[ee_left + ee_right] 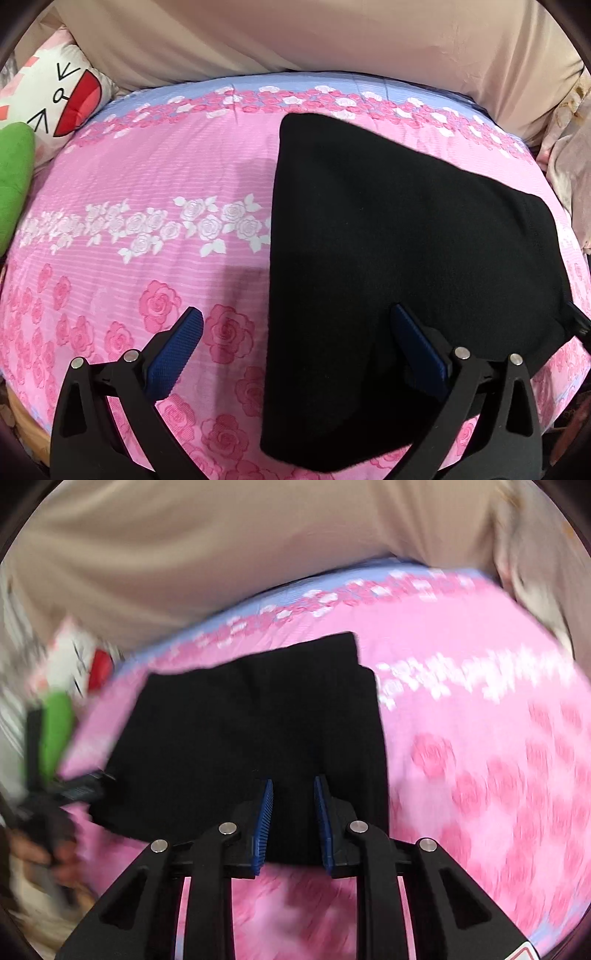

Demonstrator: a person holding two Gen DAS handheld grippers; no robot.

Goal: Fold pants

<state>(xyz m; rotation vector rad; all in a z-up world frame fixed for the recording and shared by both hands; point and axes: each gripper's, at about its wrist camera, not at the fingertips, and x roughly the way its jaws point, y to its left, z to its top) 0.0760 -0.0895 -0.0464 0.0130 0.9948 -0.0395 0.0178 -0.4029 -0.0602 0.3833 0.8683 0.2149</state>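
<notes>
**A:** Pants, black and already folded into a compact stack, lie flat on the pink rose-print bedsheet. Where do the grippers stand?

**B:** The left gripper has its jaws spread wide. One blue pad is above bare sheet, the other above the near part of the pants; neither presses on anything that I can see.

**A:** And the right one?

**B:** The right gripper has its jaws only narrowly apart, above the near edge of the folded pants. No cloth is between the pads. That view is blurred.

**A:** What surrounds the bed?

**B:** A beige curtain-like cloth hangs beyond the far edge. At the left sit a white cartoon-face pillow and, just beside it, a green plush thing. The right wrist view also shows a blurred hand at its lower left.
</notes>
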